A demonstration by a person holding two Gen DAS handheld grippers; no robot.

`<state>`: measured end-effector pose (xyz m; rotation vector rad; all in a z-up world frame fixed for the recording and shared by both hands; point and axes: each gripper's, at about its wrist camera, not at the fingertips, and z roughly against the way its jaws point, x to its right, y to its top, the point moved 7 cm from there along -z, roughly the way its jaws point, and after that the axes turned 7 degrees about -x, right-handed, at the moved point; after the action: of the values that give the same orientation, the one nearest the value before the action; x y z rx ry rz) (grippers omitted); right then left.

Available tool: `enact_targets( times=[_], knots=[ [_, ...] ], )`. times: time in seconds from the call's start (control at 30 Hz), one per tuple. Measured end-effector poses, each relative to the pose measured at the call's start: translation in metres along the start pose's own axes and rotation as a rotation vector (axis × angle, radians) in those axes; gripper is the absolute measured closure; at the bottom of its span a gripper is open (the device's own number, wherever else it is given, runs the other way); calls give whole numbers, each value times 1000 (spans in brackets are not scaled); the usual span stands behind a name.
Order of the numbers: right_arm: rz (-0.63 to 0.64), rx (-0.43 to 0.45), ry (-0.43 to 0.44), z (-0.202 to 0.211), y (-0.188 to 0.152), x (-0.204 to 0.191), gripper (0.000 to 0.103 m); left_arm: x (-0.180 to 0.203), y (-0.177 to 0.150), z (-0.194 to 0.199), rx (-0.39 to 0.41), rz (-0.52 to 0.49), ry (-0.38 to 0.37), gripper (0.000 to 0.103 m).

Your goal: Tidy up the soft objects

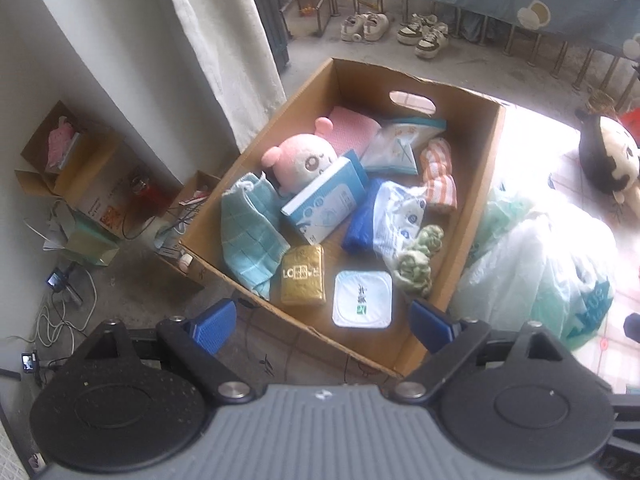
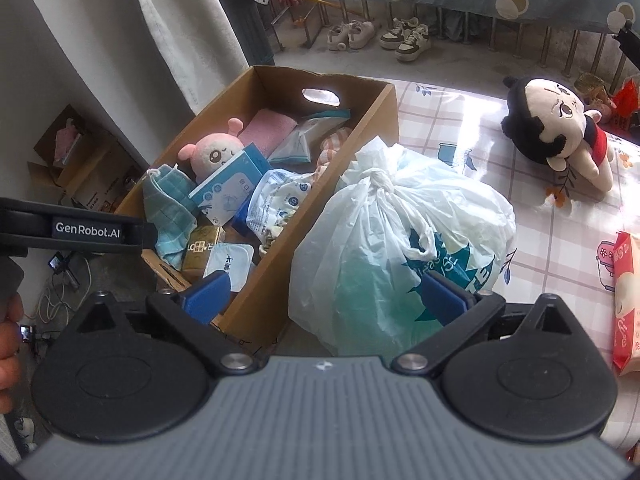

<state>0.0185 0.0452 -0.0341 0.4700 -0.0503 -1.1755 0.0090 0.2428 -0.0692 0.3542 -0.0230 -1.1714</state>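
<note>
Both my grippers, left gripper (image 1: 324, 326) and right gripper (image 2: 326, 298), gape empty; next grab the tied plastic bag (image 2: 404, 240) by its knot, lift into cardboard box (image 2: 276, 280).

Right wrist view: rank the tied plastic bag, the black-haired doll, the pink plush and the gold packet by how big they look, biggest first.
1. Tied plastic bag, by far the largest, though nearest the camera.
2. Black-haired doll.
3. Pink plush, partly hidden by a blue box, so unsure.
4. Gold packet.
</note>
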Motion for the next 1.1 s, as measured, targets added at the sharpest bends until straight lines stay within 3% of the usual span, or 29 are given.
enact_targets(
  times=[0.3, 0.73, 1.1],
  knots=[
    [14, -17, -138, 0, -13, -19, 1, -3, -11, -9, -28, -42, -60, 9],
    [-165, -114, -93, -26, -20, -85, 1, -56, -27, -42, -178, -138, -89, 11],
    [-144, -157, -147, -32, -23, -118, 1, -97, -35, -41, -173, -168, -86, 11]
  ],
)
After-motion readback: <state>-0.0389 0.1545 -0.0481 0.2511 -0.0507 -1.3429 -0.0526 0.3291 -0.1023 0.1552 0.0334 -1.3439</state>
